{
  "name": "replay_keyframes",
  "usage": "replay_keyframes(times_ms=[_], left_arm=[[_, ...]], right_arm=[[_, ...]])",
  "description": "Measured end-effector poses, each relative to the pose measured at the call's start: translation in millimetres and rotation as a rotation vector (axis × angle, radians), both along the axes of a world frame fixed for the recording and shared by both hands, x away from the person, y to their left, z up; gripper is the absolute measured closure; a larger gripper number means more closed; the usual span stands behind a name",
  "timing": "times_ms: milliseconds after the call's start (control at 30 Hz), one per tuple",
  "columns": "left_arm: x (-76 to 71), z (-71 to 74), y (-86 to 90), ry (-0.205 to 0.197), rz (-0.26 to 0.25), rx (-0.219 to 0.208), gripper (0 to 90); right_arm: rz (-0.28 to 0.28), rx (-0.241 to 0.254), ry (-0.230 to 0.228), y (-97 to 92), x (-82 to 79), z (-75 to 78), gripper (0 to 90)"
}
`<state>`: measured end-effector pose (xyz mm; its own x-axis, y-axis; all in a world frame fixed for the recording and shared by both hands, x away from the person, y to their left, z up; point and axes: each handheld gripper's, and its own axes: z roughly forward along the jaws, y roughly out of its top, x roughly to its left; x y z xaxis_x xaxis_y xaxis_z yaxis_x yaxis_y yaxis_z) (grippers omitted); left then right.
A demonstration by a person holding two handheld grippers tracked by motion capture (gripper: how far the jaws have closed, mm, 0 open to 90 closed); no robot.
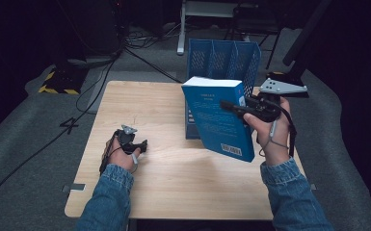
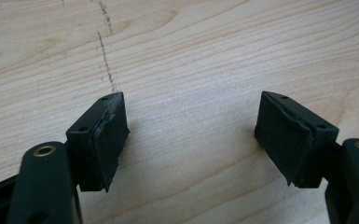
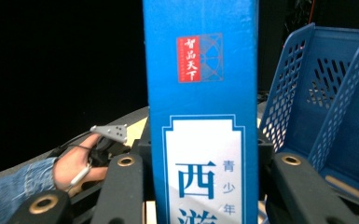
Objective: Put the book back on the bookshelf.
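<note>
Book point(image 3: 200, 116) spine label faces right gripper point(image 3: 200, 186)

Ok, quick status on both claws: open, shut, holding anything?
Left claw: open, nothing between its jaws, over the wooden table.
Right claw: shut on the thick blue book.

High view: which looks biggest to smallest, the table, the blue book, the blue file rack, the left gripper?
1. Table.
2. Blue book and blue file rack: unsure, since the raised book is nearer the camera and hides part of the rack.
3. Left gripper.
</note>
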<state>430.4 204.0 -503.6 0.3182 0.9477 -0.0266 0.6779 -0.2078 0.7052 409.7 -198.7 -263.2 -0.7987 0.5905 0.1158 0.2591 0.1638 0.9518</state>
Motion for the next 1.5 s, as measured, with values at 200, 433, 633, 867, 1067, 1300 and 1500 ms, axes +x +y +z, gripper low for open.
replay_keyframes(times_ms=[200,433,633,867,1067,1300,1500], left_arm=[[-9.8,-0.2,8.5,0.001,0.025,-0.004,25.6],[-14.7,-0.2,14.6,-0.001,0.037,-0.001,25.7],[-15.4,-0.3,15.0,0.001,0.039,-0.004,25.7],[-12.8,-0.2,15.0,0.000,0.042,0.001,25.1],[-7.7,-0.1,14.4,0.001,0.047,0.002,24.8],[-5.9,-0.2,13.8,0.002,0.049,0.000,24.8],[-5.8,-0.1,13.8,0.002,0.049,0.001,24.8]], right_arm=[[-0.005,-0.016,-0.016,11.8,16.0,13.0,61.5],[-0.013,-0.017,-0.019,19.4,30.6,20.9,61.6],[-0.017,-0.016,-0.014,26.2,46.9,28.7,61.6],[-0.046,-0.001,-0.006,33.0,70.4,34.2,61.6],[-0.079,0.024,-0.009,37.8,87.3,40.0,61.6],[-0.123,0.063,-0.027,38.2,108.1,34.4,61.6],[-0.152,0.084,-0.028,33.8,120.5,31.8,61.6]])
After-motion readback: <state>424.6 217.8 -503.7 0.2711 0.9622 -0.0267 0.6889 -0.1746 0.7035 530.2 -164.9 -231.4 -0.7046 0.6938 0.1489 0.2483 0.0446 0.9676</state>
